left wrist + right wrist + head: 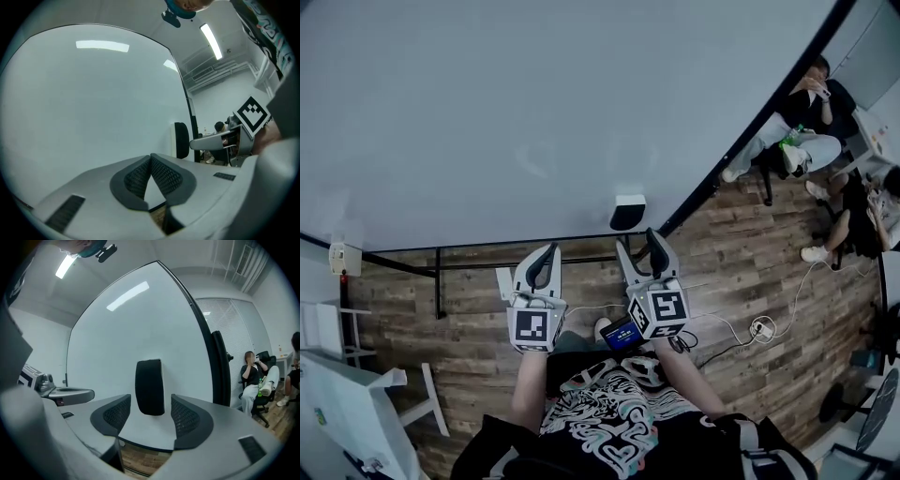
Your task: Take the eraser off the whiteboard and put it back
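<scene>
Low on the whiteboard [534, 122], right tool [151, 417] sits spread just short of the eraser [150, 386], left tool [151, 176] pressed together; reckon an off-centre squeeze could knock it to the floor [750, 272].

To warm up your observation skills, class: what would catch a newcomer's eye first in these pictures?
The huge blank whiteboard fills most of the head view, with one black eraser stuck near its lower edge. Just below it in that view, the right claw stands open and aimed at the eraser without touching it, while the left claw beside it is shut and empty.
</scene>
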Motion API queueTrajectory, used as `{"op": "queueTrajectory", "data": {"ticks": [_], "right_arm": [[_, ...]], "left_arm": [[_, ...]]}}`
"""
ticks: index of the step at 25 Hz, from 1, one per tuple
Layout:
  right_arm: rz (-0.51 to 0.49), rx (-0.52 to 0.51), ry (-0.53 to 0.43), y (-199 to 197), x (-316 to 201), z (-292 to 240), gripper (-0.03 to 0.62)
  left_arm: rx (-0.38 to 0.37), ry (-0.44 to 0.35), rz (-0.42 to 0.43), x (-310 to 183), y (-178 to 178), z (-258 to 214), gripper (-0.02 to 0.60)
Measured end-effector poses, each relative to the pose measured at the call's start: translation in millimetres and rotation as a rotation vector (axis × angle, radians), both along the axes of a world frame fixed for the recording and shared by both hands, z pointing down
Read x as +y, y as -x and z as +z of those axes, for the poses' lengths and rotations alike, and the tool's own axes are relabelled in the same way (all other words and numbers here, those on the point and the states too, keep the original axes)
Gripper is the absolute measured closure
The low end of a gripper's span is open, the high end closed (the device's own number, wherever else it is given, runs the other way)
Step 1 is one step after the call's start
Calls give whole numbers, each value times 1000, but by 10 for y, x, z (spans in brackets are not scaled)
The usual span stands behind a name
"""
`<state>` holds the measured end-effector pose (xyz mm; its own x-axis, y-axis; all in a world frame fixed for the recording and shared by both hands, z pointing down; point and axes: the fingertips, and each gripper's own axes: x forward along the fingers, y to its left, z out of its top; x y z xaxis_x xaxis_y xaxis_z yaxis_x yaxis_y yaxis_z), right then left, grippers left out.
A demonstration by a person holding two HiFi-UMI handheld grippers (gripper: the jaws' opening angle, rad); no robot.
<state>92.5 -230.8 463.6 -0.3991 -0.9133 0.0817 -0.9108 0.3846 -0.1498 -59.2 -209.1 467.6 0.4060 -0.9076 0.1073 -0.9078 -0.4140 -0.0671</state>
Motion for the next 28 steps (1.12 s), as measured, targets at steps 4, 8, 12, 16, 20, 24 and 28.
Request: {"op": "queueTrajectory", "data": {"ticks": [4, 8, 12, 16, 20, 24, 28], "right_arm": [[42, 7, -15, 33, -70, -25, 309], [72, 20, -8, 113, -189, -10, 304], [118, 24, 1, 145, -273, -10, 264], [145, 21, -1, 149, -378, -33, 264], [163, 36, 3, 148, -407, -14, 264], [169, 43, 3, 165, -396, -10, 264], [172, 42, -1, 170, -438, -40, 264]], "left_arm": [[-3, 13, 16, -47, 52, 16, 552], [18, -5, 70, -222, 45, 22, 552], [2, 27, 142, -321, -21, 59, 552], [9, 35, 182, -392, -45, 93, 552], [15, 48, 204, -431, -53, 136, 552], [9, 46, 210, -455, -39, 126, 552], [-11, 40, 212, -464, -34, 114, 552]]}}
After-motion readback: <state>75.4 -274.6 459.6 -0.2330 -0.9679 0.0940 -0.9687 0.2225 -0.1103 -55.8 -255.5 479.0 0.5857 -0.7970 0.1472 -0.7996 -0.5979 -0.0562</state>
